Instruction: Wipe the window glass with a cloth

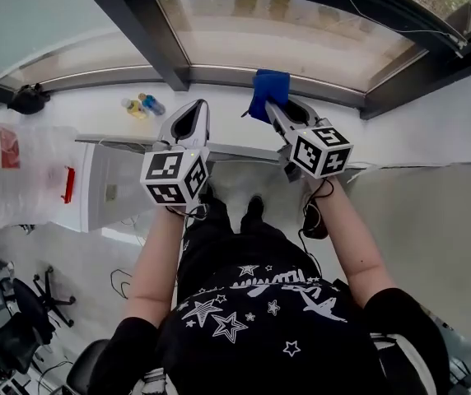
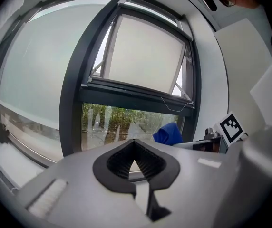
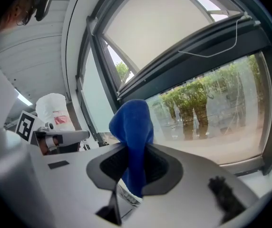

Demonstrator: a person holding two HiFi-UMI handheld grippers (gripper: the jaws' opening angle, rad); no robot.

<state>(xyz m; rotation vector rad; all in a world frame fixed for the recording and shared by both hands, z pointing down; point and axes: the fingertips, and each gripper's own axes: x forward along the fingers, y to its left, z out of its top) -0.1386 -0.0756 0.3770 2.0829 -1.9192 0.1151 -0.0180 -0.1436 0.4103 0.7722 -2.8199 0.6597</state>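
Observation:
A blue cloth [image 1: 269, 93] is pinched in my right gripper [image 1: 278, 112], which is shut on it and held up close to the window glass [image 1: 285, 35]. In the right gripper view the blue cloth [image 3: 132, 137] bunches up out of the jaws in front of the lower glass pane [image 3: 212, 113]. My left gripper [image 1: 191, 122] is shut and empty, level with the right one and to its left. The left gripper view looks over its own closed jaws at the lower pane [image 2: 126, 125], with the blue cloth [image 2: 168, 134] at the right.
A dark window frame bar [image 1: 137, 23] splits the panes. A white sill ledge [image 1: 219, 151] runs below the grippers. Bottles [image 1: 141, 105] stand at the left of the sill, a white bag [image 1: 13, 171] at the far left. An office chair [image 1: 30, 303] is on the floor.

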